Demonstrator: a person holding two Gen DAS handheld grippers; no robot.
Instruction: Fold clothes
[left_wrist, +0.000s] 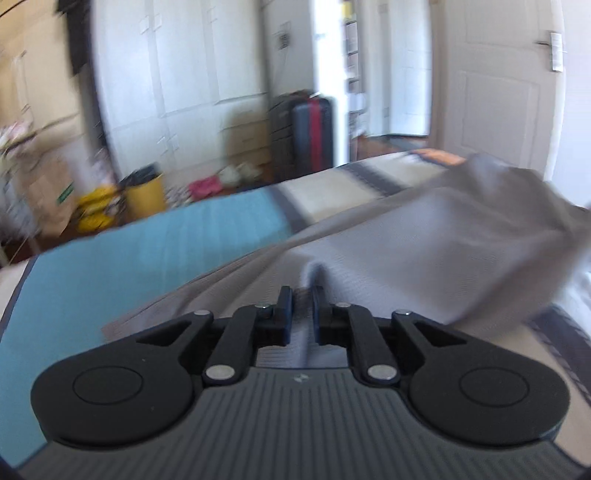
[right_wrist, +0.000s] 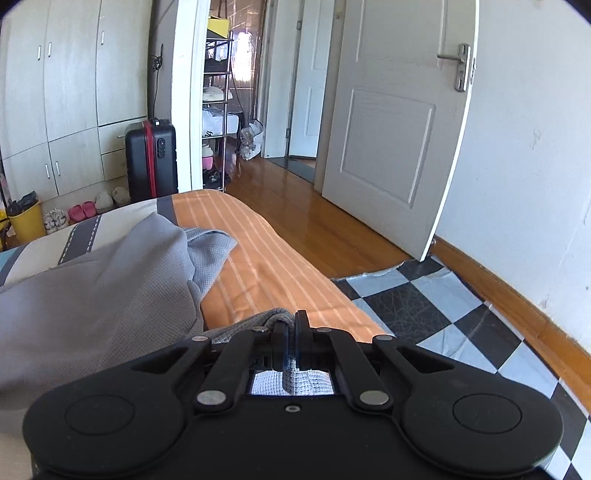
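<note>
A grey waffle-knit garment (left_wrist: 424, 240) lies on the striped bed cover (left_wrist: 166, 236). In the blurred left wrist view, my left gripper (left_wrist: 302, 295) is shut on an edge of the garment, which stretches away up to the right. In the right wrist view, my right gripper (right_wrist: 292, 325) is shut on another bunched edge of the garment (right_wrist: 110, 288), near the orange stripe of the bed cover (right_wrist: 266, 273). The garment's bulk heaps to the left of the right gripper.
A black and red suitcase (right_wrist: 149, 158) stands by the white wardrobe (right_wrist: 66, 92). A yellow bin (right_wrist: 26, 221) and shoes (right_wrist: 81, 210) are on the floor. An open white door (right_wrist: 391, 122), wooden floor and a checkered mat (right_wrist: 443, 314) lie right of the bed.
</note>
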